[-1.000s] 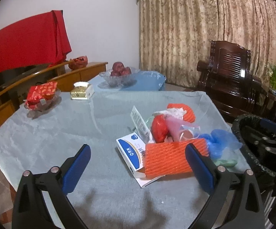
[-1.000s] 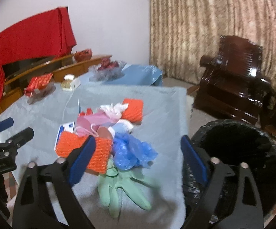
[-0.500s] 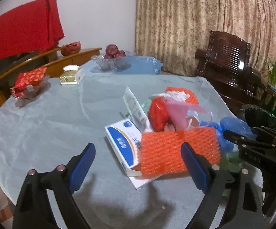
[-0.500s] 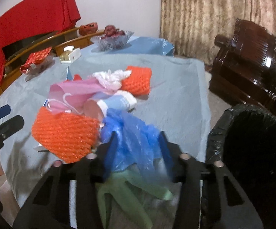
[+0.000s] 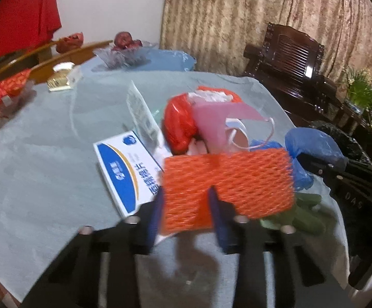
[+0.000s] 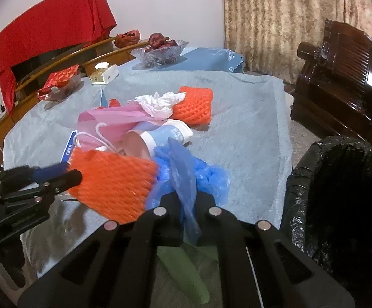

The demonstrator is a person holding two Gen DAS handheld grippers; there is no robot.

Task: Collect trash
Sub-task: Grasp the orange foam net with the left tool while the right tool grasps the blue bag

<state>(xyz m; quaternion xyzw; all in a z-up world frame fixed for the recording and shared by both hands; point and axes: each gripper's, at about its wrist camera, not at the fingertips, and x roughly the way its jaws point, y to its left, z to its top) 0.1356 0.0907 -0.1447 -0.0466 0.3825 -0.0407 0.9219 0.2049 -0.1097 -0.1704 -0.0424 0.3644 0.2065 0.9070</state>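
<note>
Claws wide apart before, now both closed: left claw (image 5: 186, 205) on orange foam net (image 5: 227, 179), right claw (image 6: 187, 206) on blue plastic bag (image 6: 186, 177).

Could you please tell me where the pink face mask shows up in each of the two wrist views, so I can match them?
Left wrist view: the pink face mask lies right of centre, behind the orange foam net.
Right wrist view: it lies left of centre, above the net.
Shared landmark: the glass fruit bowl at the table's far end.
</note>
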